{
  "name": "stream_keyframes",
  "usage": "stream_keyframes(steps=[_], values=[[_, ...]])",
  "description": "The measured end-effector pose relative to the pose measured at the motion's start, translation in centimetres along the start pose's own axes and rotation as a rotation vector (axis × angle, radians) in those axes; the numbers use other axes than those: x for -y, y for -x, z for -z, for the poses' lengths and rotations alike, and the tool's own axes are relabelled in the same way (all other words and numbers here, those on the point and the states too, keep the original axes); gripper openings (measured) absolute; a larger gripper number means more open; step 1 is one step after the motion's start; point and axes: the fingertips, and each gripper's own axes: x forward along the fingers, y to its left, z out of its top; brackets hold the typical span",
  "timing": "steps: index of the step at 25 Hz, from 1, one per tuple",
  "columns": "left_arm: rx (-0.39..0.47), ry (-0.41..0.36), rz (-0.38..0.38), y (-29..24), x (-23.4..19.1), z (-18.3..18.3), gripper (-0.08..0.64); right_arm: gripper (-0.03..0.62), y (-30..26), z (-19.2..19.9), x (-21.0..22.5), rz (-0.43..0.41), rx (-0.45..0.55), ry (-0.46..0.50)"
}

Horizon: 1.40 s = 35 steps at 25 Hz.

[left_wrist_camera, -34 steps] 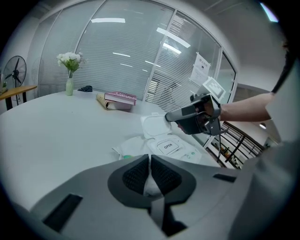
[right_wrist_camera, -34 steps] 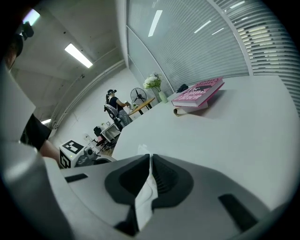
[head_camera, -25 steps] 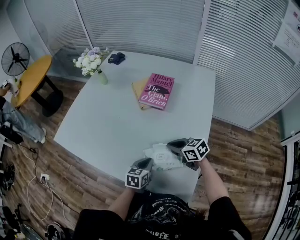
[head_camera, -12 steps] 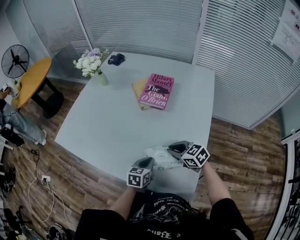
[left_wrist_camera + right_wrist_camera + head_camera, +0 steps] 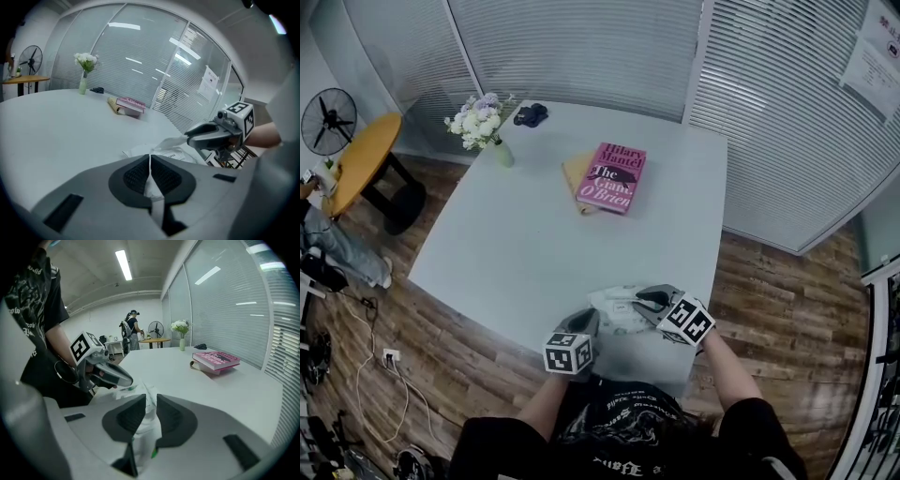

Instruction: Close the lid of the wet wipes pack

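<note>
The white wet wipes pack (image 5: 617, 309) lies near the table's front edge, between both grippers. My left gripper (image 5: 587, 324) holds its near left side. In the left gripper view that gripper (image 5: 150, 160) is shut on a thin white edge of the pack (image 5: 177, 152). My right gripper (image 5: 645, 300) is at the pack's right side. In the right gripper view the right gripper (image 5: 151, 401) shows a gap between its pads, with the crumpled white pack (image 5: 140, 392) in it. Its jaws have just been opening. I cannot see the lid.
A pink book (image 5: 616, 176) lies on a tan item mid-table. A vase of white flowers (image 5: 478, 124) and a dark object (image 5: 531, 114) stand at the far left corner. The table's front edge (image 5: 609, 367) is just behind the grippers. A yellow round table (image 5: 361, 155) stands left.
My right gripper has rolled and slid slightly toward the table's front edge beside the pack. The left gripper has hardly moved and keeps its hold.
</note>
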Motion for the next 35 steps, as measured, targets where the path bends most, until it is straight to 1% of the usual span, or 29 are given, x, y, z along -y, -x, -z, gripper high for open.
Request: stream_keyframes(steps=[2,4,6,10,13,16,20,24,28,31,35], values=[[0.052,0.014,-0.005,0.7,0.0,-1.3,0.012,0.069,0.0,0.3,-0.3,0.012,-0.011,0.037],[0.088,0.017,0.008,1.0,0.5,-2.6,0.012,0.071,-0.1,0.6,-0.5,0.026,-0.023,0.073],[0.097,-0.009,0.023,1.2,1.2,-3.2,0.012,0.074,-0.2,1.0,-0.9,0.032,-0.036,0.098],[0.074,-0.106,0.036,1.0,2.5,-3.3,0.012,0.078,-0.4,1.9,-1.4,0.028,-0.076,0.143],[0.062,-0.127,0.047,0.4,3.3,-3.4,0.012,0.081,-0.6,2.4,-1.5,0.026,-0.1,0.181],[0.045,-0.138,0.069,-0.4,4.2,-3.3,0.012,0.083,-0.6,2.8,-1.5,0.023,-0.108,0.193],[0.01,-0.173,0.081,-1.2,5.3,-2.7,0.012,0.087,-0.9,3.2,-1.9,0.018,-0.126,0.218],[-0.052,-0.211,0.064,-2.2,5.9,-1.3,0.014,0.092,-1.0,3.4,-2.1,0.011,-0.132,0.212],[-0.108,-0.222,0.047,-3.0,6.2,0.0,0.014,0.103,-1.1,3.9,-2.5,0.008,-0.153,0.224],[-0.123,-0.221,0.041,-3.3,6.1,0.2,0.014,0.112,-1.1,4.0,-2.4,-0.002,-0.143,0.178],[-0.125,-0.199,0.031,-3.2,5.7,0.6,0.014,0.12,-1.0,4.0,-2.8,-0.014,-0.124,0.12]])
